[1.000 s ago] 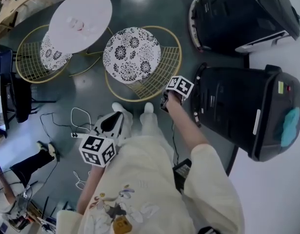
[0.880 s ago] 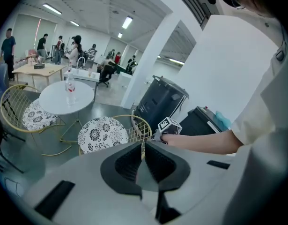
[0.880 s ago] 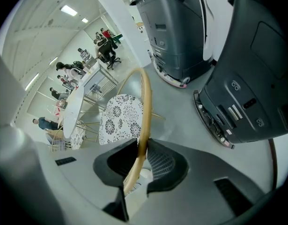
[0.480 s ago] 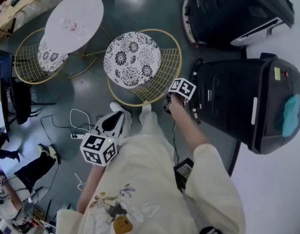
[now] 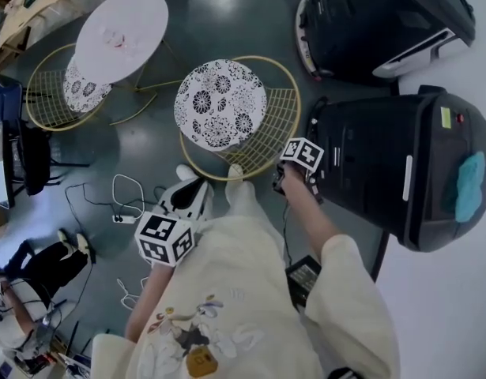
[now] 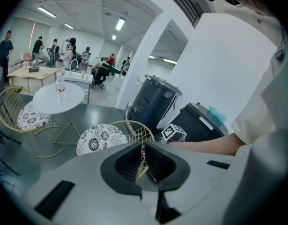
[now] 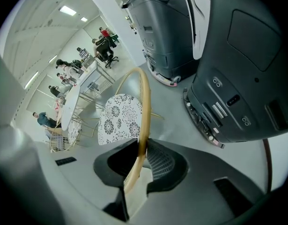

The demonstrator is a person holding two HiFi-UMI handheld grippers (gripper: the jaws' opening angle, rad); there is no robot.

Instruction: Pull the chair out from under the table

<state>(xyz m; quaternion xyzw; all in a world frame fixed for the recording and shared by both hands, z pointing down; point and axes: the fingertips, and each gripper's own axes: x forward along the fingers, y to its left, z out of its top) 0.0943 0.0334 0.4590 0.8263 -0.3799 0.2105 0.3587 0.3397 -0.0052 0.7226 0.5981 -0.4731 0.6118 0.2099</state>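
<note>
The gold wire chair [image 5: 282,121] with a floral cushion [image 5: 220,103] stands out on the floor, apart from the round white table [image 5: 120,34]. My left gripper [image 5: 194,186] meets the chair's near rim. In the left gripper view it [image 6: 143,156] is shut on a thin gold wire of the chair back [image 6: 140,136]. My right gripper [image 5: 280,178], under its marker cube, sits at the rim's right side. In the right gripper view it [image 7: 143,146] is shut on the thick gold rim [image 7: 144,102], which runs up between the pads.
Two large black machines [image 5: 393,164] [image 5: 377,22] stand close on the right, next to my right gripper. A second wire chair [image 5: 57,93] sits partly under the table. A white cable [image 5: 128,196] lies on the floor at left, and a seated person [image 5: 37,267] is nearby.
The chair has slid away from the table, toward me and to the right. Both grippers have moved with it and kept their hold.
</note>
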